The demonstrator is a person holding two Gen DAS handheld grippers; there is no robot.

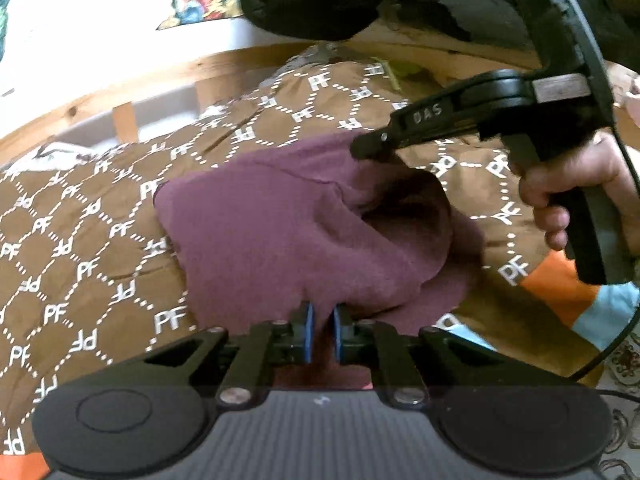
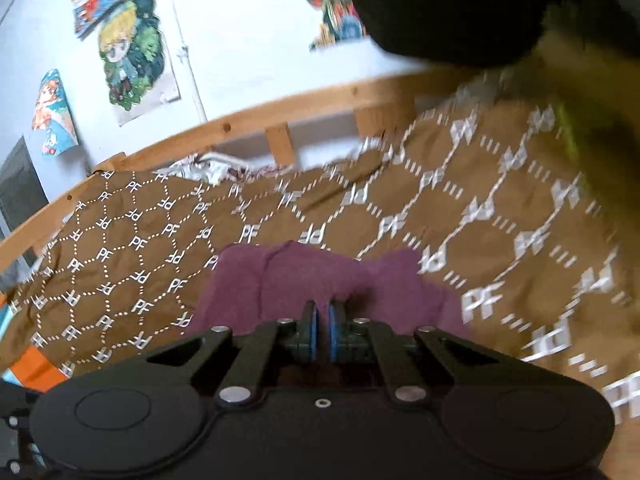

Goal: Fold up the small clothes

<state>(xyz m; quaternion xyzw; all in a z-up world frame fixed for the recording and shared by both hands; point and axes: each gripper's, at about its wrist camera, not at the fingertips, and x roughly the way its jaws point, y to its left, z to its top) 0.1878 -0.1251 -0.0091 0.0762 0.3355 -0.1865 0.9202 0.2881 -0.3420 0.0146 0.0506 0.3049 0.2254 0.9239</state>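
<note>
Looking along your left gripper, you had its blue pads pinched on the near edge of the purple garment, which lay spread on the brown bedspread. From those fingers the cloth ran straight ahead and away, its long side crossing left to right. Beyond the garment's far right corner your right gripper reached in from the right, its tip clamped on that corner and lifting it, so a dark pocket opened under the raised flap. My judgement: the fold turned on carrying that lifted far corner over toward the edge your left gripper held, and the right gripper was the one placed to do it. The garment's near hem dropped out of sight behind the left gripper's body.

Along the right gripper, the pads sat almost together with purple cloth bunched up around them; they looked clenched on it. The garment spread ahead and to both sides of them on the bedspread, well short of the wooden bed rail. Blur smeared the right half, so the garment's right edge was hard to trace.
</note>
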